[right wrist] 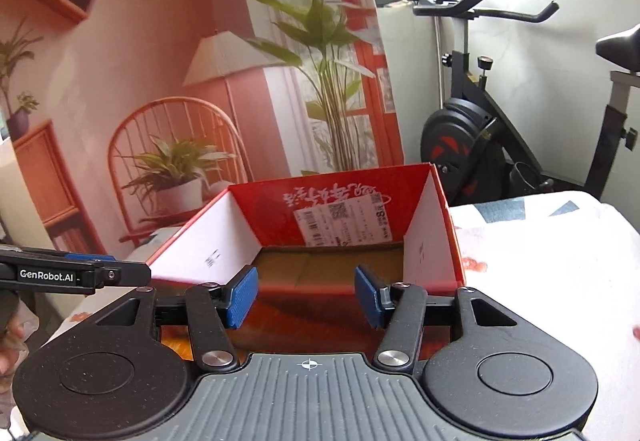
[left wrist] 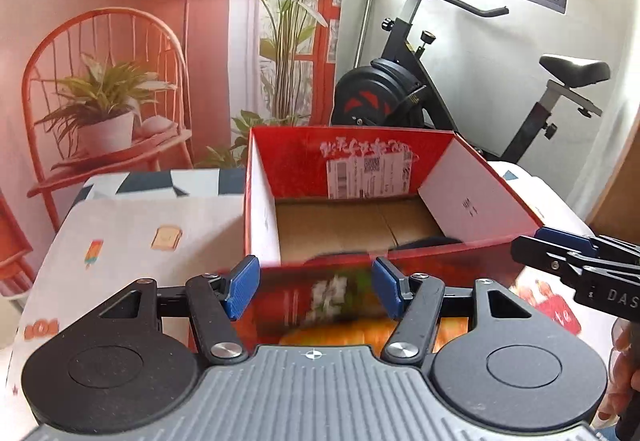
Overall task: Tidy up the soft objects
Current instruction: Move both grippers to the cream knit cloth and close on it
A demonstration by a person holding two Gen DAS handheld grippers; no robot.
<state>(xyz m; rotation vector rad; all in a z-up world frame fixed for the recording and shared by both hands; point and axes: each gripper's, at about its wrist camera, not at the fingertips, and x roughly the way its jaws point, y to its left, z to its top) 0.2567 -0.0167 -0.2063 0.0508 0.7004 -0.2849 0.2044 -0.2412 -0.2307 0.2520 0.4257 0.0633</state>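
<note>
We hold our left gripper [left wrist: 315, 287] low in front of the red box [left wrist: 360, 269], and its two blue fingers [left wrist: 242, 287] stand wide apart with nothing between them. Our right gripper [right wrist: 306, 295] is the same: spread wide and empty, just in front of the box's near wall. In the left view the right gripper pokes in from the side, near the box's right corner, and from there we cannot tell how its jaws stand. The box sits on a table with a picture cloth [left wrist: 132, 237], and its open top faces up. Its long side seems to run from left to right across us, and the wall with the white label [left wrist: 366, 177] is the far one. Deep inside, by the near wall, we see something dark [left wrist: 424, 242] on the brown floor of the box. It may be one of the soft things, but it is blurry and mostly hidden, so we cannot say what it is or which way it points. We see no other soft things on the cloth. We think soft things will be light and squishy, will not break, and may flop or bunch up, so we should pinch them in the thick middle. The box looks like thin card: light, a bit bendy, and likely to slide if bumped. We would hold it by a wall near a corner.
</note>
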